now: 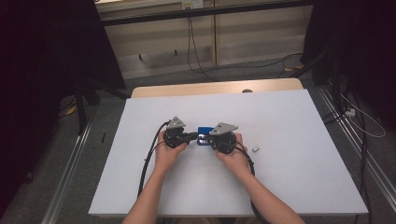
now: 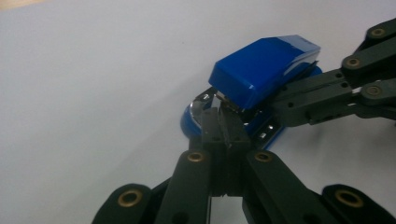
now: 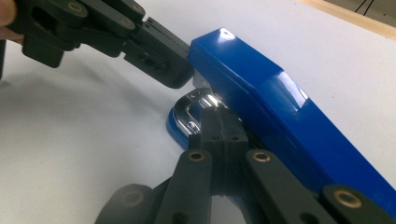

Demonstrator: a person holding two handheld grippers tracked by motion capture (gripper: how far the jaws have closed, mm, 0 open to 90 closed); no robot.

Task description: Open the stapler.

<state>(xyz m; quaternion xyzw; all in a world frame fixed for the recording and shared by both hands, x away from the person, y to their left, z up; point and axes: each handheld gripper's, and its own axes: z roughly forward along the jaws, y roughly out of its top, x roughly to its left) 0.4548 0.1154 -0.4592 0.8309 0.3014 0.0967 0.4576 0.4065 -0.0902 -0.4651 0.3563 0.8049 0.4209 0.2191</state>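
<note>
Basically stapler point(image 2: 264, 70): glossy blue top, chrome front.

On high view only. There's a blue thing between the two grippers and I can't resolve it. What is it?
Observer: A blue stapler with a glossy top, sitting on its base on the white table.
Operator: Top down or raised?
Observer: Raised at the front. The metal anvil plate on the base shows beneath it.
Operator: Jaws?
Observer: Both sets are shut. The left gripper has its tips at the stapler's front end, and the right gripper has its tips at the gap under the top.
</note>
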